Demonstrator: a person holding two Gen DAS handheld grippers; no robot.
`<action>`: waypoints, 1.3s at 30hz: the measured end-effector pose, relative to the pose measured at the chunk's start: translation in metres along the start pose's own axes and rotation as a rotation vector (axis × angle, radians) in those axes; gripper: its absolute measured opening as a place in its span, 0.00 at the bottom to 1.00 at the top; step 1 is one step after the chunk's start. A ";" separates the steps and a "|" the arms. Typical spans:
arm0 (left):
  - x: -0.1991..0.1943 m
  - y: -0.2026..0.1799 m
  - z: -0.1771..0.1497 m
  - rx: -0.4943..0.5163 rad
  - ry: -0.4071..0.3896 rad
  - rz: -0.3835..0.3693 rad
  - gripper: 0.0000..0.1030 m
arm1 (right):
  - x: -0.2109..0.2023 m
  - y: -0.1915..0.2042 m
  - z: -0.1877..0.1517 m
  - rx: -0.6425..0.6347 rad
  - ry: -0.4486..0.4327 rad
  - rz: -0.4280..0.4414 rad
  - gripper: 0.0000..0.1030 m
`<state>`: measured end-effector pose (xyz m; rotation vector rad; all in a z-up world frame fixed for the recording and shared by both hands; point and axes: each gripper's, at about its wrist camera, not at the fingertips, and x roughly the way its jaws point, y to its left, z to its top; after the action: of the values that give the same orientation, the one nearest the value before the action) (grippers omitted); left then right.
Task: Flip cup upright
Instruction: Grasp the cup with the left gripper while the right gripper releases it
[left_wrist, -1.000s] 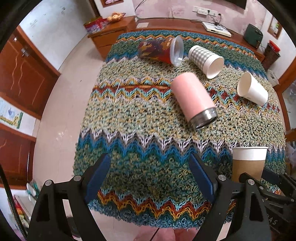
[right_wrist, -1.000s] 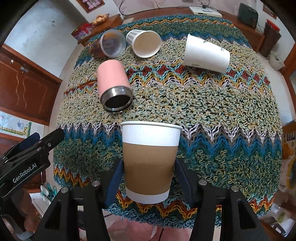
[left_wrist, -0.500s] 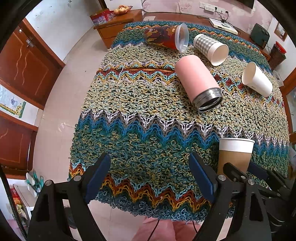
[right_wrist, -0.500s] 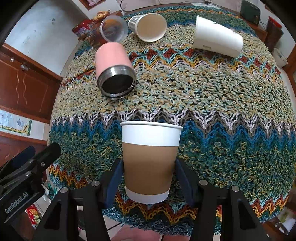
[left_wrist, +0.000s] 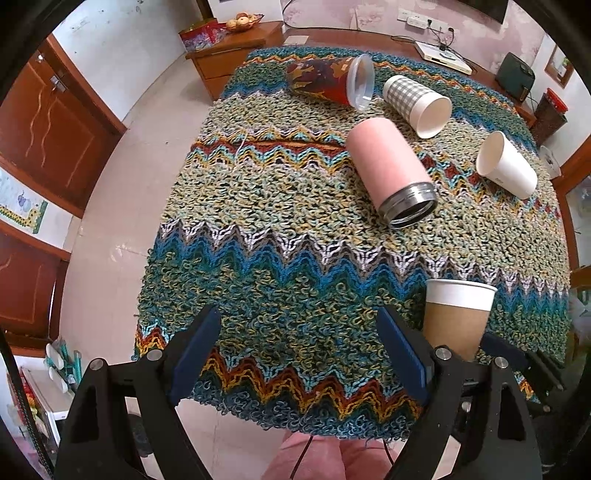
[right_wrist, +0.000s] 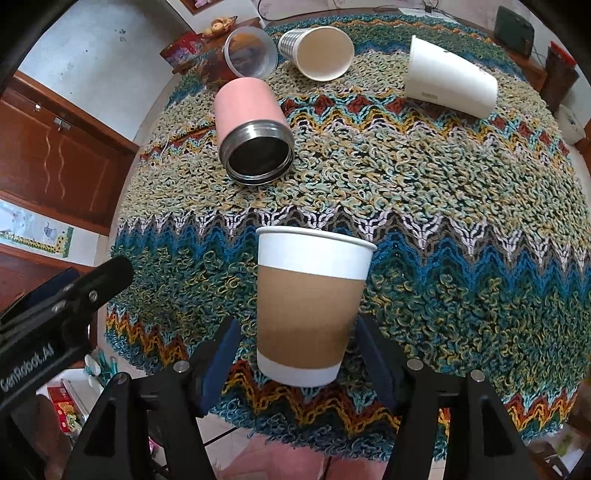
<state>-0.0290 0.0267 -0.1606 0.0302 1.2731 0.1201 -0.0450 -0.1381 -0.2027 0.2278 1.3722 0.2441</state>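
A brown paper cup with a white rim (right_wrist: 310, 306) stands upright on the knitted zigzag cloth (right_wrist: 461, 221) near the table's front edge. It also shows in the left wrist view (left_wrist: 456, 317). My right gripper (right_wrist: 299, 362) is open, with a gap between each blue pad and the cup's sides. My left gripper (left_wrist: 299, 350) is open and empty, left of the brown cup, over the cloth's front edge. A pink steel tumbler (left_wrist: 391, 177) lies on its side mid-table.
Further back lie a patterned red cup with a clear rim (left_wrist: 328, 83), a checked paper cup (left_wrist: 417, 103) and a white paper cup (left_wrist: 506, 166), all on their sides. A wooden sideboard (left_wrist: 236, 48) stands behind the table. The floor (left_wrist: 110, 236) lies to the left.
My right gripper has opened off the brown cup, which now stands on the cloth. Both grippers have shifted a little over the front of the table.
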 end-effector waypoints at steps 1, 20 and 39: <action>-0.001 -0.001 0.001 0.005 -0.001 -0.007 0.86 | -0.004 -0.001 -0.002 -0.002 -0.001 0.001 0.64; 0.019 -0.076 0.000 0.187 0.151 -0.274 0.86 | -0.045 -0.063 -0.046 0.131 -0.052 -0.042 0.64; 0.064 -0.110 0.006 0.174 0.281 -0.288 0.85 | -0.050 -0.083 -0.060 0.179 -0.089 -0.033 0.64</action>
<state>0.0031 -0.0753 -0.2299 -0.0215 1.5512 -0.2430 -0.1093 -0.2311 -0.1923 0.3608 1.3093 0.0824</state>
